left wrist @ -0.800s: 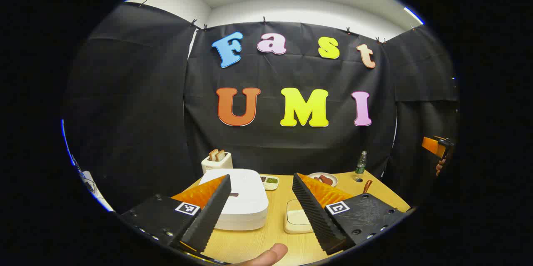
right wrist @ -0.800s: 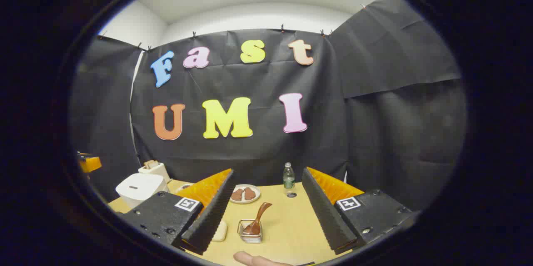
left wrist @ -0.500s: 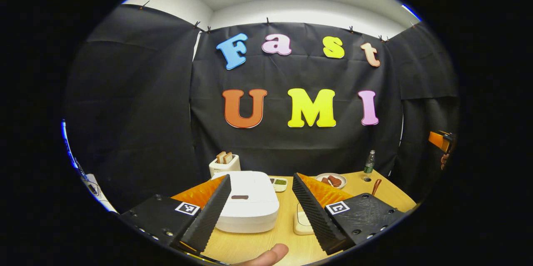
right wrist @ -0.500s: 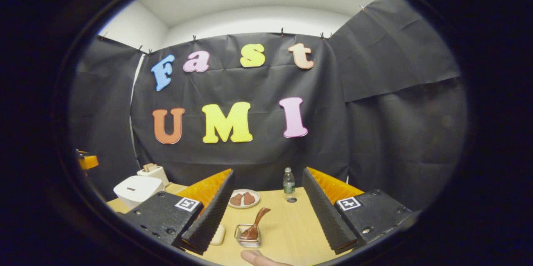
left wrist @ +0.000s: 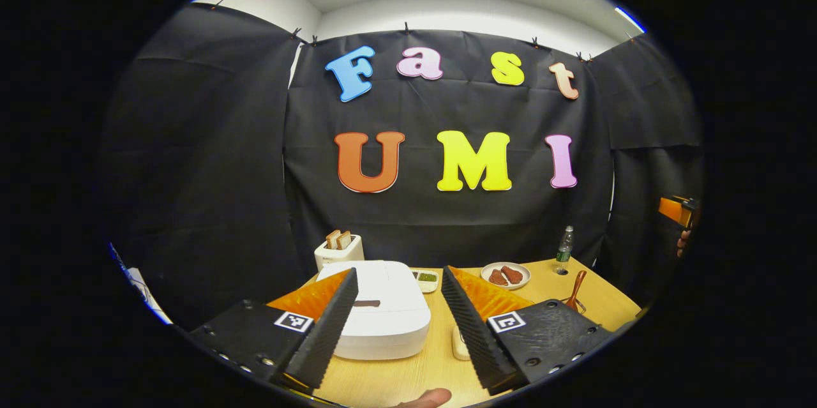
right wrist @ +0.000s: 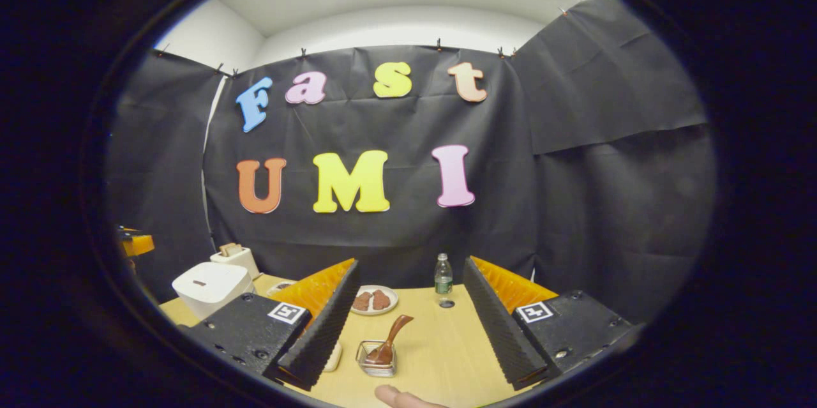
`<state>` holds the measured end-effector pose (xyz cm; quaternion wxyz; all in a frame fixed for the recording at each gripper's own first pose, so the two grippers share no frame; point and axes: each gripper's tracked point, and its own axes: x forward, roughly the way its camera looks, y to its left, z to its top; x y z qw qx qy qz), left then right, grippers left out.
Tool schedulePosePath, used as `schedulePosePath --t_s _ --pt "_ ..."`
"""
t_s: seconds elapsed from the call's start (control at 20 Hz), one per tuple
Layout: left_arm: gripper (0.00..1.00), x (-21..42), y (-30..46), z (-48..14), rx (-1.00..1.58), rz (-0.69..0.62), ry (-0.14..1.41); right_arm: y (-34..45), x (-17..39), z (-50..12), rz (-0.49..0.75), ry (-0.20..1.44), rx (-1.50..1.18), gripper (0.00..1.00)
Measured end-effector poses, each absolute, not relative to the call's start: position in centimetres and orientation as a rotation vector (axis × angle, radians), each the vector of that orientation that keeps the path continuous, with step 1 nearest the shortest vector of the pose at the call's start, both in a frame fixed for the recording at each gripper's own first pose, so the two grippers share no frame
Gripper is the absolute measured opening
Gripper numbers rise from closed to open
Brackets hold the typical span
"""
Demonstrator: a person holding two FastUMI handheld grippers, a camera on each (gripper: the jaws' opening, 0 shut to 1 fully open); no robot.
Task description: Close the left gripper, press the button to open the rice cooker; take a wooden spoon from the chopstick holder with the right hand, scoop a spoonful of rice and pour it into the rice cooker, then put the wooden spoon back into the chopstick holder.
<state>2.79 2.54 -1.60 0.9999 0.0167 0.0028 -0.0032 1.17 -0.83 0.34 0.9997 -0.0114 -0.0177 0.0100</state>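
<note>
Left claw (left wrist: 397, 325) released, fingers spread wide, raised above the light wooden surface (left wrist: 389, 379). Directly ahead between the fingers: white rounded-square rice cooker (left wrist: 383, 315), lid down, dark button (left wrist: 366, 303) on top untouched. Right claw (right wrist: 408, 322) likewise released, grasping nothing, held above the surface. Ahead between its fingers: small wire-framed clear chopstick holder (right wrist: 377, 366) with brown wooden spoon (right wrist: 388, 347) leaning inside, handle tilted up to the right. Small cream container (left wrist: 458, 344) just right of the rice cooker, partly hidden by a finger.

Left claw (left wrist: 399, 331) and right claw (right wrist: 408, 331) both gape wide (nothing between their fingers).
</note>
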Motion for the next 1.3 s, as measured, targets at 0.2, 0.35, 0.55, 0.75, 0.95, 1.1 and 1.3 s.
schedulePosePath --t_s 0.2,0.35,0.55,0.75,0.95,1.1,1.3 --pt "0.56 4.6 3.5 -2.6 0.028 -0.015 0.037 -0.7 0.8 1.0 0.023 -0.077 -0.022 1.0" --pt "0.42 6.0 4.5 -3.4 0.018 -0.004 0.063 -2.1 0.9 1.8 -0.039 -0.12 -0.021 1.0" --pt "0.42 8.8 5.2 -5.1 -0.001 0.012 0.089 -1.9 2.0 0.6 -0.038 -0.088 -0.014 1.0" --pt "0.04 11.3 6.8 -6.9 0.003 0.038 0.141 -1.7 4.2 -1.8 -0.011 -0.042 0.022 1.0" --pt "0.02 16.6 8.0 -10.9 0.018 0.079 0.216 -1.8 6.5 -3.9 -0.001 -0.011 0.016 1.0" --pt "0.0 16.3 8.6 -11.6 0.024 0.09 0.262 -1.8 7.7 -5.1 0.008 0.007 0.01 1.0" --pt "0.0 18.6 9.3 -14.0 0.064 0.109 0.321 -2.2 8.6 -6.3 0.003 0.007 -0.015 1.0"
